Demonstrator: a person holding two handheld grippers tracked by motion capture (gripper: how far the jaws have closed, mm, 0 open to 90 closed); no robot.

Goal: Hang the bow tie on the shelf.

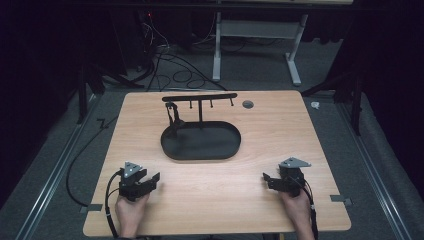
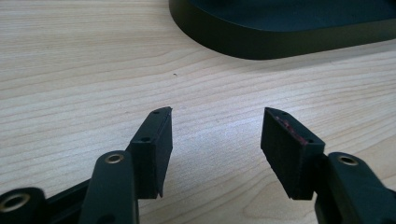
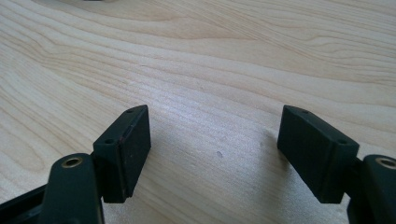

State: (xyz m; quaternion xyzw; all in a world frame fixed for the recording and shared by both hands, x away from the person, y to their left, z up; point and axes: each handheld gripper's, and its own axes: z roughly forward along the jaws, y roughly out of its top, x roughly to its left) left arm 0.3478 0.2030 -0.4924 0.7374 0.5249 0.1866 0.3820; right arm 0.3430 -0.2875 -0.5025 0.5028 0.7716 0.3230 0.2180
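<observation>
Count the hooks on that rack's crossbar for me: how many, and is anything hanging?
4 hooks hang in a row under the crossbar of the black rack above the oval tray. The leftmost carries a small dark item; the other three look bare.

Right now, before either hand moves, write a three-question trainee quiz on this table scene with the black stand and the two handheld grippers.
1. True or false: the left gripper holds something between its jaws.
2. Which stands nearest the black oval metal tray with the hook bar? A) left gripper B) right gripper C) the round grey grommet in the light wooden table
3. Fill in: a small dark item hangs from the hook bar's ____ end, as the high view shows it.

Key: 1 false, its jaws stand open over bare wood. 2 C. 3 left.
</observation>
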